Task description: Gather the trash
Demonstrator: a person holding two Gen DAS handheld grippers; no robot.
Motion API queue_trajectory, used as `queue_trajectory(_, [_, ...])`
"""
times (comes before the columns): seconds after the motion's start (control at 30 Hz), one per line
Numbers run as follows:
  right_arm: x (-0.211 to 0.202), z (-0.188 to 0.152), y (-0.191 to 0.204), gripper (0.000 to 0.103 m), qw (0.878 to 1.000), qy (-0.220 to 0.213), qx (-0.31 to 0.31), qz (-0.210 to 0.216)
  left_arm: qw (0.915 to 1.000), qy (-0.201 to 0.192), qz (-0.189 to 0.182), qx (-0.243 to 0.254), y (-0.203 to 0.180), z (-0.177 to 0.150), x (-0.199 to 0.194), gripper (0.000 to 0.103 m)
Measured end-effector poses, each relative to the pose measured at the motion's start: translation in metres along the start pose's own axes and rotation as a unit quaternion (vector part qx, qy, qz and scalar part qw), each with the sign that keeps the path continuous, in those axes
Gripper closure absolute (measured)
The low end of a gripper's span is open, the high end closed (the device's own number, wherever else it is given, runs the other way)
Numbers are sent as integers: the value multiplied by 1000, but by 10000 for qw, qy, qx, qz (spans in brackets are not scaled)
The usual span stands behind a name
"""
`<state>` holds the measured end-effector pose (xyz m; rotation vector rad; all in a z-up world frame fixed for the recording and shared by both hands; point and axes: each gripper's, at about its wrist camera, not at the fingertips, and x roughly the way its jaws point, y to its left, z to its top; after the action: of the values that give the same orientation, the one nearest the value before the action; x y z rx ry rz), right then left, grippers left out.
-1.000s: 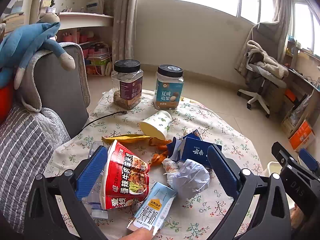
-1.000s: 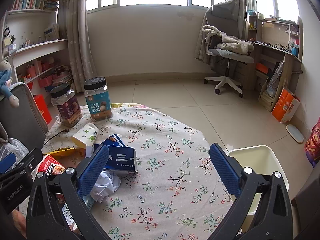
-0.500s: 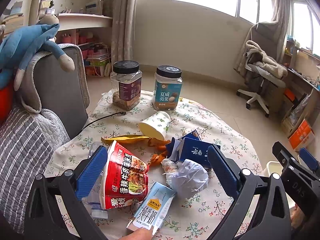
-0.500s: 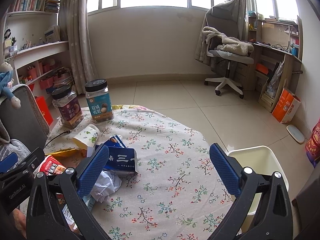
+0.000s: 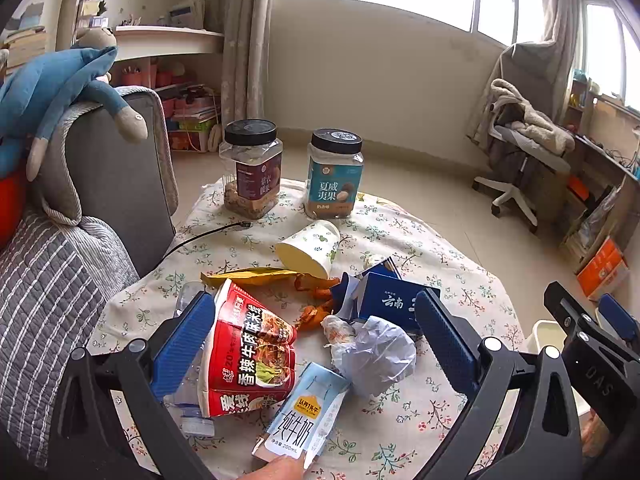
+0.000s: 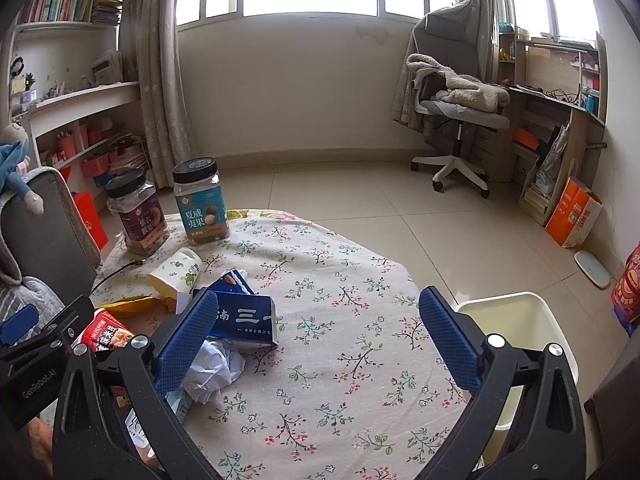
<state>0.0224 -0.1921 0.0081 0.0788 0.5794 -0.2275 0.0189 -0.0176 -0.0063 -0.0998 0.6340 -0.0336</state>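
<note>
Jaws: both pairs stand wide apart and hold nothing; the left gripper (image 5: 312,336) hangs over the litter, the right gripper (image 6: 320,336) over bare cloth nearer the bin.
Left side of desk: a crushed red noodle cup (image 5: 248,352) lies on its side beside the left finger, a clear plastic bottle (image 5: 188,404) partly under it; a yellow wrapper (image 5: 248,276) and orange peel (image 5: 316,304) lie just behind.
Middle: a milk carton (image 5: 304,416) lies flat at the near edge, a crumpled paper ball (image 5: 372,356) beside it, and a tipped paper cup (image 5: 310,248) farther back.
Right of pile: a torn blue box (image 6: 244,318) rests touching the paper ball.
Bin: a pale bin (image 6: 516,320) stands on the floor just off the desk's right edge; what shows of its inside looks empty.
Progress: apparently at the start, since all the litter seems to remain on the desk; every piece is left to move.
Not trash, likely: two lidded jars (image 5: 296,172) at the far edge.
Surface: a round desk (image 6: 352,264) under floral cloth, a black cable (image 5: 208,234) trailing onto it.
Room: tiled floor, bright windows, an office chair (image 6: 456,108) draped with a blanket.
</note>
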Motion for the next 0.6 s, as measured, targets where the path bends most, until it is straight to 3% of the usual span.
queue_trajectory(0.43, [6, -3, 1, 7, 9999, 96, -18, 58, 9999, 93, 56, -18, 4, -1, 5, 6])
queue_trajectory(0.6, [15, -4, 3, 7, 9991, 360, -3, 204, 9989, 437, 106, -141, 23, 10, 14, 6])
